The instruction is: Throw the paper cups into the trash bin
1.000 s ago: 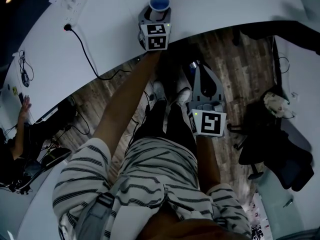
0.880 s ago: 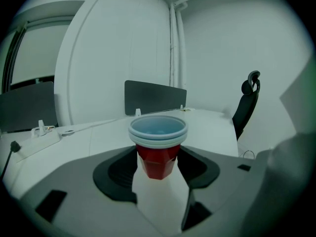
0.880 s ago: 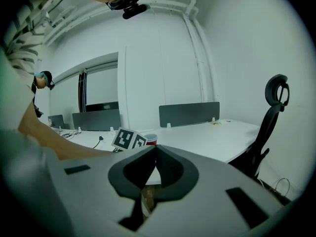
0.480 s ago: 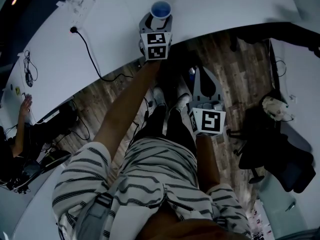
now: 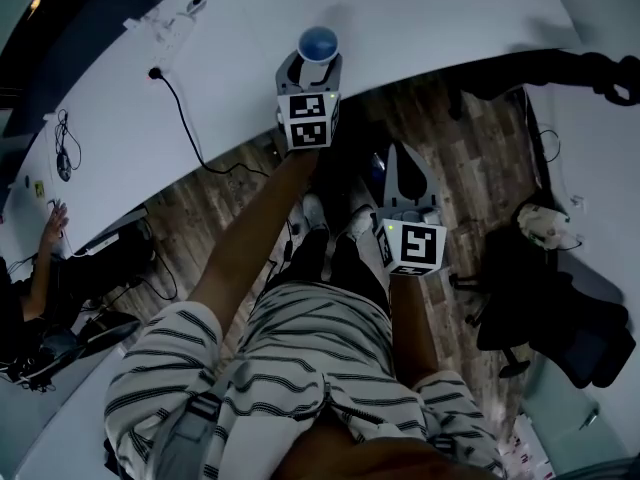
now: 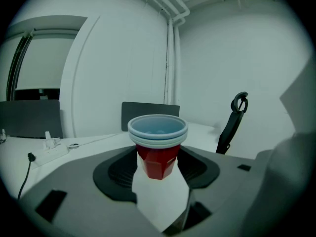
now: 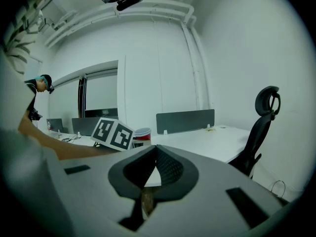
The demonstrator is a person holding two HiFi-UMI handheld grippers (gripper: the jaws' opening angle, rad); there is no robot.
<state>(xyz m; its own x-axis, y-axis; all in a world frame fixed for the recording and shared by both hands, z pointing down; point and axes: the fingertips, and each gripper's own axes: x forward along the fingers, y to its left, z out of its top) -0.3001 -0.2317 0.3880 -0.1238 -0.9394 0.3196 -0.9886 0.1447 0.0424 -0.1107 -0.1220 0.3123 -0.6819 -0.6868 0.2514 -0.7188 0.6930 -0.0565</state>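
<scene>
The left tongs (image 5: 314, 66) clasp the nested paper cups (image 6: 158, 132) by their red wall, over the desk (image 5: 430, 18) near its edge. They look light, thin and crushable (grip gently, below the rims). The right tongs (image 7: 154, 158) are pinched together, empty, off the desk.

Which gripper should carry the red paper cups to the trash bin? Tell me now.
Left. The left gripper clamps the stacked red paper cups at the white table; the right gripper is shut and empty, low over the floor.
</scene>
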